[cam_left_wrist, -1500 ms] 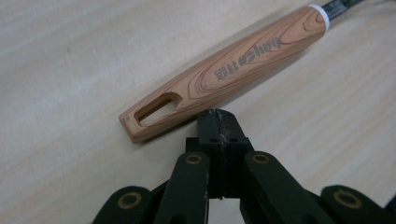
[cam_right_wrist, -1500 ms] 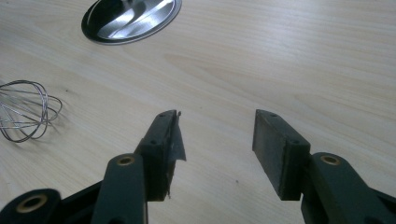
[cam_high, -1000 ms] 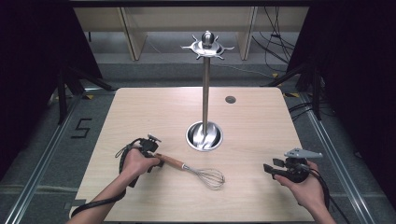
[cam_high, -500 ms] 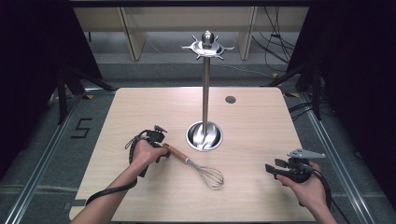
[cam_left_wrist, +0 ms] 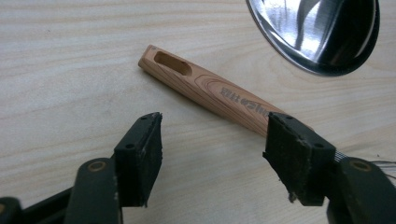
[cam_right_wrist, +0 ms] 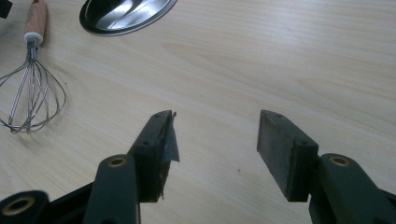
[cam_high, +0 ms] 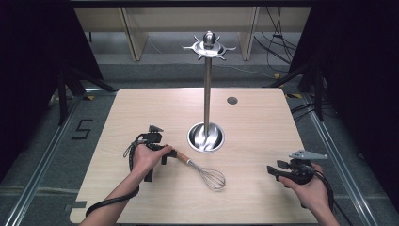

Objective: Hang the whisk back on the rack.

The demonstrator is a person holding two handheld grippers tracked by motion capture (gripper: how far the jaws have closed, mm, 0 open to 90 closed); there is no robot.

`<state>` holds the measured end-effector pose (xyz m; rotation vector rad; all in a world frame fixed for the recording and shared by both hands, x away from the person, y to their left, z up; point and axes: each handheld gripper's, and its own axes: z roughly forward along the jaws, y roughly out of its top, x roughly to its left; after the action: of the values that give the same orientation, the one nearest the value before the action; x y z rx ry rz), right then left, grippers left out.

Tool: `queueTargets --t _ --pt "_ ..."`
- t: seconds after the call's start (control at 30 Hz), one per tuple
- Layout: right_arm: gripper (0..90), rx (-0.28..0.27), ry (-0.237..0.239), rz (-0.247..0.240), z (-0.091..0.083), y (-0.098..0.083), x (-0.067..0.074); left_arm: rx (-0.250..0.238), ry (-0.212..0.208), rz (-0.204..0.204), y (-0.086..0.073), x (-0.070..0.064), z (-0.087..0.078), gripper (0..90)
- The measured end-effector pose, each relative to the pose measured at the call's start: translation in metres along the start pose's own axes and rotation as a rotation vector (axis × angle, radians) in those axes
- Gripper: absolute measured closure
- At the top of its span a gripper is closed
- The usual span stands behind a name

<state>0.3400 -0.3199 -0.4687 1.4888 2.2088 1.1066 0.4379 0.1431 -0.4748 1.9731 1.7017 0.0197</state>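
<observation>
A whisk [cam_high: 203, 171] with a wooden handle [cam_left_wrist: 205, 88] and a wire head [cam_right_wrist: 29, 95] lies flat on the table, left of centre. My left gripper [cam_high: 164, 154] sits at the handle's end. In the left gripper view its jaws [cam_left_wrist: 212, 149] have just been opening and stand wide apart. The handle lies just past the tips and runs behind the right-hand pad [cam_left_wrist: 292, 156], with nothing pressed between the pads. My right gripper [cam_high: 274, 171] hovers low over bare wood at the front right. Its jaws [cam_right_wrist: 217, 144] are open and empty.
A tall steel hanging stand [cam_high: 207, 84] rises from a round shiny base [cam_high: 205, 137] at the table's middle, with hooks on top [cam_high: 209, 46]. The base [cam_left_wrist: 322, 32] lies close beyond the whisk handle. A small dark hole [cam_high: 232, 100] sits at the table's far right.
The left hand has shifted slightly to the right. Its jaws, closed on the whisk handle a second ago, have opened and let it go. The right hand has not moved.
</observation>
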Motion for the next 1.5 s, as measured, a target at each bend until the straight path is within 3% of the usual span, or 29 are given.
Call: queueTargets --t 0.33,0.43,0.5,0.53,0.67,0.7,0.8,0.9,1.0,1.03,1.07,1.1,1.17,1.33,1.37,1.4,1.43,1.5 --pt "45.4 0.030 0.010 0.017 0.004 -0.001 -0.001 -0.012 0.047 -0.083 0.011 0.000 0.010 30.5" --pt "45.1 0.026 0.011 -0.010 0.005 -0.002 -0.003 -0.006 0.055 -0.101 0.015 -0.002 0.013 29.1" --pt "45.1 0.039 0.014 0.024 0.004 -0.003 -0.001 -0.007 0.065 -0.091 0.015 -0.003 0.014 28.0" --pt "44.9 0.031 0.008 0.004 0.003 -0.003 -0.002 0.003 0.080 -0.096 0.017 -0.004 0.016 27.4" --pt "44.5 0.047 0.008 0.011 0.001 -0.003 -0.001 0.014 0.075 -0.099 0.019 -0.009 0.021 27.4" --pt "44.2 0.041 -0.004 -0.023 0.002 -0.003 -0.003 0.017 0.075 -0.096 0.019 -0.010 0.021 27.4" --pt "43.7 0.065 -0.001 0.028 0.004 -0.004 0.000 0.014 0.087 -0.097 0.019 -0.014 0.025 27.2" --pt "43.4 0.069 0.009 0.019 0.006 -0.005 -0.002 0.028 0.091 -0.095 0.020 -0.017 0.028 25.8" --pt "43.2 0.087 0.008 0.044 0.005 -0.006 -0.002 0.040 0.108 -0.074 0.021 -0.020 0.030 24.3" --pt "43.2 0.088 0.015 0.030 0.006 -0.006 -0.003 0.044 0.119 -0.066 0.021 -0.022 0.031 23.9" --pt "43.2 0.111 0.015 0.062 0.006 -0.006 -0.002 0.055 0.123 -0.058 0.022 -0.023 0.031 23.8" --pt "43.2 0.099 0.017 0.040 0.007 -0.007 -0.003 0.050 0.133 -0.050 0.022 -0.024 0.032 23.9" --pt "43.2 0.120 0.022 0.072 0.006 -0.007 -0.001 0.062 0.153 -0.025 0.022 -0.026 0.032 25.7" --pt "43.1 0.125 0.009 0.058 0.007 -0.007 0.000 0.110 0.187 0.068 0.022 -0.029 0.030 37.7" --pt "43.1 0.115 0.050 0.049 0.008 -0.007 -0.002 0.110 0.190 0.087 0.021 -0.029 0.029 40.0" --pt "43.1 0.110 0.051 0.040 0.008 -0.007 -0.003 0.123 0.192 0.100 0.021 -0.029 0.029 42.7" --pt "43.1 0.130 0.054 0.068 0.007 -0.007 -0.001 0.118 0.195 0.114 0.020 -0.029 0.029 45.4" --pt "43.1 0.094 0.074 0.047 0.009 -0.008 -0.003 0.138 0.195 0.153 0.019 -0.027 0.027 50.6"
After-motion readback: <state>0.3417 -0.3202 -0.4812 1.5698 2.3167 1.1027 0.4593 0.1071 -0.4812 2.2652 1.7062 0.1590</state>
